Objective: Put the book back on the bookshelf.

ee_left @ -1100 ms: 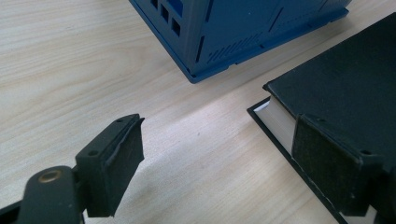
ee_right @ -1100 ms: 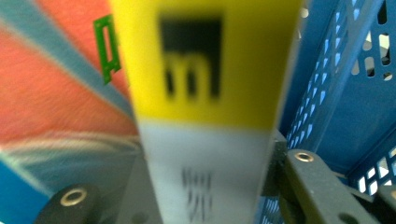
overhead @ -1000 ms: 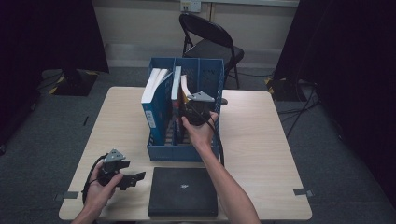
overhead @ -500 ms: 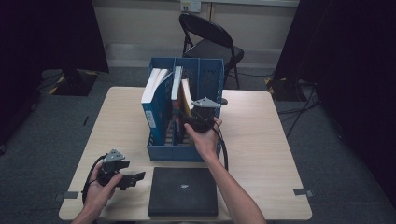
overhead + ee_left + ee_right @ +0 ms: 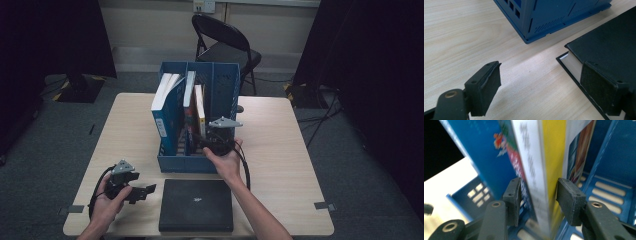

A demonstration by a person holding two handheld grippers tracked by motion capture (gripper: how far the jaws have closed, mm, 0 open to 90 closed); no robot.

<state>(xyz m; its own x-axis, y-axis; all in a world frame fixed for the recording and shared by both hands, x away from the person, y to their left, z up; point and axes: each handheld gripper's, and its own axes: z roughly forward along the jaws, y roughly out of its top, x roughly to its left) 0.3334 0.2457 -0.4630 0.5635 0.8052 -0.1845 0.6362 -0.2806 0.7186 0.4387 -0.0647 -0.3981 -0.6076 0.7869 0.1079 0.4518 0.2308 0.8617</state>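
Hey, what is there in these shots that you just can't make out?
- Yellow-spined book, right gripper view: title blurred; whether the right gripper presses on it is unclear.
- Blue file rack, high view: its floor is hidden by books.
- Black book, left gripper view: cut off by the edge, partly behind the left gripper.

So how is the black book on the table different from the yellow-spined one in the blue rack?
The black book lies flat and closed on the table; the yellow-spined book stands upright in the blue rack. The black book's cover is plain, the yellow-spined book's colourful. Each sits at a gripper: left gripper, right gripper.
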